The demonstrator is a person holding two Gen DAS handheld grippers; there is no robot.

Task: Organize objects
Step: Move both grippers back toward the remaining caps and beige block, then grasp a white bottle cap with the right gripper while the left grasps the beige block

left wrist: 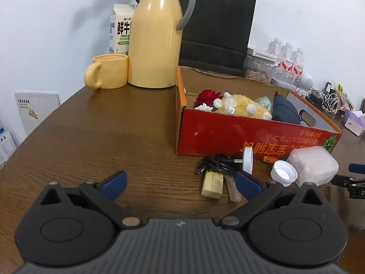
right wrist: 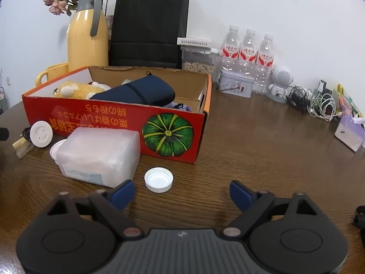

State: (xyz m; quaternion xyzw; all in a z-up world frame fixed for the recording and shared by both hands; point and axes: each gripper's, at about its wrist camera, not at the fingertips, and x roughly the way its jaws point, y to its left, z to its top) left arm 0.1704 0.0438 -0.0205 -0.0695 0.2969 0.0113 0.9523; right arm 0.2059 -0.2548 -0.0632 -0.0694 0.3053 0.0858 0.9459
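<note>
Both grippers are hanging low over the brown wooden table, tilted down toward it. The left gripper is standing with its blue-padded jaws spread wide and nothing between them but bare tabletop. The right gripper is likewise holding its jaws apart and empty; a white screw cap is lying open side up just beyond its left pad, not touching it.

The red cardboard box (the one with a green pumpkin printed on its front) is sitting open on the table. Inside it a yellow plush toy is lying beside a red fabric flower and a dark blue pouch.

In front of the box the loose things are lying scattered. A frosted plastic container is resting on its side, touching the box front, its open threaded neck pointing toward the left gripper. Just beside it a white disc on a short stem is standing on edge, with a coiled black cable and a pale yellow block close by.

Behind the box a yellow thermos jug, a yellow mug, a milk carton and a black paper bag are standing along the wall.
</note>
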